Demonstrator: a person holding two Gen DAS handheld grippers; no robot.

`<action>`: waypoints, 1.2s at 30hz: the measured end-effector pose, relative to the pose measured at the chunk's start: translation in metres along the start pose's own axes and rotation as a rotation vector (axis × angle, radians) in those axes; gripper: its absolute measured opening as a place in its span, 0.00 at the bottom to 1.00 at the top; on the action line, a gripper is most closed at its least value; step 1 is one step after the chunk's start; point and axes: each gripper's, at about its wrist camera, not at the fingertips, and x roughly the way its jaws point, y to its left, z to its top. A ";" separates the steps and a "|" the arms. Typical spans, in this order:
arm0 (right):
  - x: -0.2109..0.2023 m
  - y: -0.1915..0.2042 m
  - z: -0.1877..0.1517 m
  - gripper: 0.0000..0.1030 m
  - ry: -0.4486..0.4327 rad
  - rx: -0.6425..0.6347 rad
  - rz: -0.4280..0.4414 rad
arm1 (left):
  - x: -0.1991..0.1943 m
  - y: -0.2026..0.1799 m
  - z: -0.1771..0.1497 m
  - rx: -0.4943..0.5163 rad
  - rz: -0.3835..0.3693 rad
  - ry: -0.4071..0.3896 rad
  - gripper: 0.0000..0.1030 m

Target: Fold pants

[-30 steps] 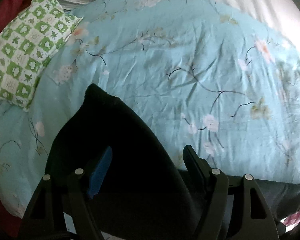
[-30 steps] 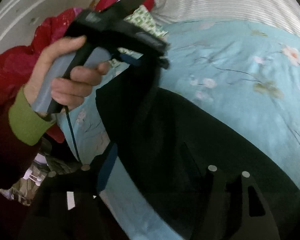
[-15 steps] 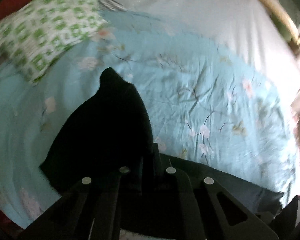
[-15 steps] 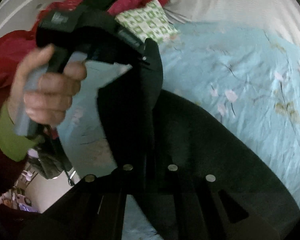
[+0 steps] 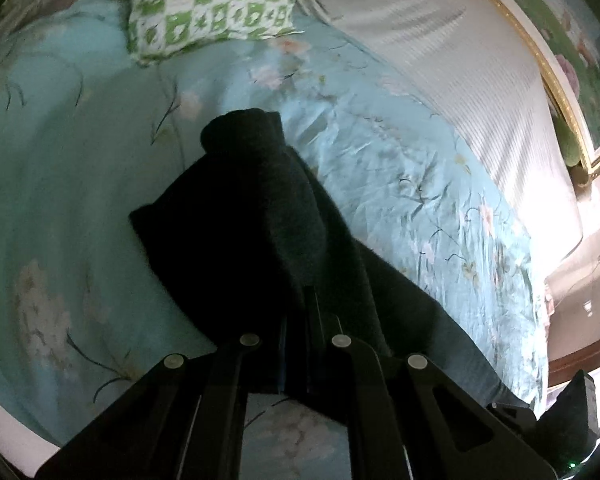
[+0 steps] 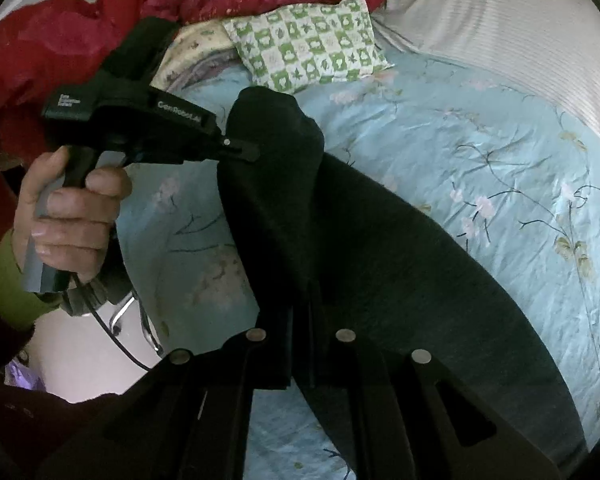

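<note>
1. Left wrist view: left gripper (image 5: 300,320) is clenched on the dark pants (image 5: 252,216), which rise ahead of it, then trail rightward over the floral bedspread (image 5: 400,152).
2. Right wrist view: right gripper (image 6: 300,320) is clenched on the same raised edge; the pants' long axis runs lower right. Both grips lie equally near.

Your left wrist view looks close along its fingers, down onto the bed toward the checked pillow (image 5: 216,2). Your right wrist view faces likewise from the side; both share the dark pants (image 6: 380,248) and floral sheet (image 5: 400,168).
</note>
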 end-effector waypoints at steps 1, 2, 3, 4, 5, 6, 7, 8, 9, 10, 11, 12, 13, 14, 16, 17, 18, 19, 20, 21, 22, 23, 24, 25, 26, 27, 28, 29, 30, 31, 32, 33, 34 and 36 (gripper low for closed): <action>0.001 0.002 0.000 0.06 0.004 -0.009 -0.004 | 0.000 0.003 -0.002 -0.002 0.000 0.000 0.04; 0.000 0.005 -0.001 0.06 0.008 -0.021 -0.009 | -0.001 0.005 -0.005 -0.001 0.001 -0.001 0.04; 0.001 0.005 0.000 0.06 0.011 -0.028 -0.014 | -0.002 0.007 -0.008 0.000 0.002 -0.002 0.04; 0.002 0.007 0.000 0.06 0.017 -0.038 -0.019 | -0.002 0.009 -0.009 0.000 0.002 -0.003 0.04; 0.003 0.008 0.000 0.06 0.021 -0.046 -0.023 | -0.002 0.010 -0.010 0.000 0.000 -0.003 0.04; 0.004 0.008 -0.001 0.06 0.025 -0.050 -0.026 | -0.002 0.011 -0.010 -0.003 -0.002 0.001 0.04; 0.005 0.009 -0.001 0.06 0.030 -0.052 -0.027 | -0.001 0.012 -0.011 -0.005 -0.003 0.005 0.04; 0.006 0.008 -0.002 0.06 0.035 -0.051 -0.027 | 0.001 0.014 -0.012 -0.007 -0.003 0.009 0.04; 0.007 0.009 -0.002 0.06 0.043 -0.049 -0.024 | 0.002 0.014 -0.013 -0.008 -0.001 0.013 0.04; 0.008 0.009 -0.003 0.06 0.049 -0.049 -0.025 | 0.003 0.015 -0.014 -0.007 0.001 0.017 0.05; 0.009 0.009 -0.003 0.06 0.054 -0.051 -0.027 | 0.005 0.016 -0.016 -0.006 0.005 0.020 0.05; 0.010 0.010 -0.004 0.06 0.059 -0.052 -0.026 | 0.006 0.016 -0.017 -0.005 0.006 0.023 0.05; 0.011 0.010 -0.004 0.06 0.064 -0.054 -0.028 | 0.007 0.018 -0.019 -0.004 0.008 0.028 0.05; 0.011 0.010 -0.004 0.06 0.067 -0.056 -0.030 | 0.008 0.018 -0.020 -0.004 0.008 0.031 0.05; 0.013 0.010 -0.004 0.06 0.076 -0.054 -0.029 | 0.009 0.022 -0.021 -0.009 0.003 0.039 0.05; 0.013 0.011 -0.004 0.06 0.079 -0.051 -0.028 | 0.009 0.024 -0.021 -0.011 -0.002 0.041 0.05; 0.014 0.011 -0.004 0.08 0.082 -0.050 -0.027 | 0.009 0.025 -0.021 -0.013 -0.002 0.042 0.06; 0.014 0.011 -0.004 0.10 0.089 -0.045 -0.021 | 0.009 0.027 -0.021 -0.015 -0.001 0.044 0.07; 0.015 0.011 -0.003 0.10 0.095 -0.040 -0.019 | 0.008 0.028 -0.021 -0.015 -0.002 0.045 0.07; 0.015 0.012 -0.003 0.13 0.099 -0.037 -0.016 | 0.007 0.029 -0.021 -0.017 -0.001 0.046 0.09; 0.015 0.012 -0.004 0.14 0.101 -0.036 -0.012 | 0.005 0.030 -0.021 -0.018 0.004 0.046 0.13; 0.013 0.013 -0.004 0.16 0.100 -0.036 -0.009 | 0.004 0.030 -0.021 -0.019 0.011 0.045 0.14; 0.012 0.013 -0.004 0.18 0.100 -0.034 -0.005 | 0.002 0.032 -0.021 -0.021 0.022 0.048 0.16; 0.010 0.013 -0.004 0.20 0.100 -0.024 0.007 | 0.000 0.033 -0.021 -0.024 0.032 0.047 0.20; 0.008 0.011 -0.005 0.26 0.099 -0.012 0.024 | -0.002 0.035 -0.021 -0.028 0.041 0.045 0.23; 0.006 0.010 -0.005 0.33 0.096 -0.001 0.037 | -0.004 0.037 -0.021 -0.033 0.050 0.044 0.31; 0.003 0.008 -0.006 0.35 0.089 0.013 0.054 | -0.006 0.040 -0.021 -0.042 0.055 0.046 0.42; 0.000 0.007 -0.006 0.38 0.082 0.027 0.066 | -0.009 0.043 -0.021 -0.053 0.056 0.045 0.45; -0.002 0.006 -0.006 0.38 0.078 0.036 0.074 | -0.011 0.045 -0.020 -0.059 0.059 0.043 0.46; -0.004 0.004 -0.005 0.38 0.073 0.050 0.085 | -0.012 0.047 -0.019 -0.064 0.062 0.042 0.47; -0.008 0.000 -0.004 0.38 0.062 0.070 0.097 | -0.013 0.048 -0.018 -0.068 0.063 0.043 0.50; -0.009 -0.002 -0.003 0.38 0.056 0.084 0.102 | -0.013 0.050 -0.015 -0.074 0.064 0.048 0.54; -0.012 -0.007 -0.001 0.38 0.044 0.108 0.108 | -0.013 0.051 -0.013 -0.077 0.068 0.050 0.55; -0.016 -0.017 0.004 0.38 0.027 0.150 0.109 | -0.013 0.052 -0.007 -0.082 0.074 0.052 0.57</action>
